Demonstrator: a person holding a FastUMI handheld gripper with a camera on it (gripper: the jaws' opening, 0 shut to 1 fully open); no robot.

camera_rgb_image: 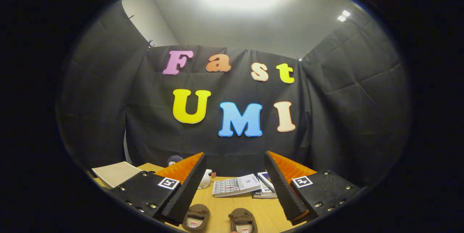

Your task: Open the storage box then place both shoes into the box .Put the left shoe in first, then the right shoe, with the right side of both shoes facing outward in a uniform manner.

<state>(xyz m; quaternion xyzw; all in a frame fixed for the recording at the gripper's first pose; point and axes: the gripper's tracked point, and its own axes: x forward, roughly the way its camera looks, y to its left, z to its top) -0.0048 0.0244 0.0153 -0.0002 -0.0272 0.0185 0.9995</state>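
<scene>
Two brown shoes lie side by side on the wooden table (pixel 232 204), close below and between my fingers: one shoe (pixel 196 217) by the left finger, the other shoe (pixel 243 220) a little to its right. Only their near ends show. My gripper (pixel 232 186) hangs above the table with its fingers wide apart and nothing between them. A pale flat box (pixel 115 173) rests at the table's left edge, beyond the left finger; whether it is the storage box I cannot tell.
Beyond the fingers, a stack of booklets (pixel 235 185) and further books (pixel 266 186) lie near the back of the table. A small white plush toy (pixel 205 179) and a dark round toy (pixel 174 159) stand by the left finger. Black cloth walls close the booth.
</scene>
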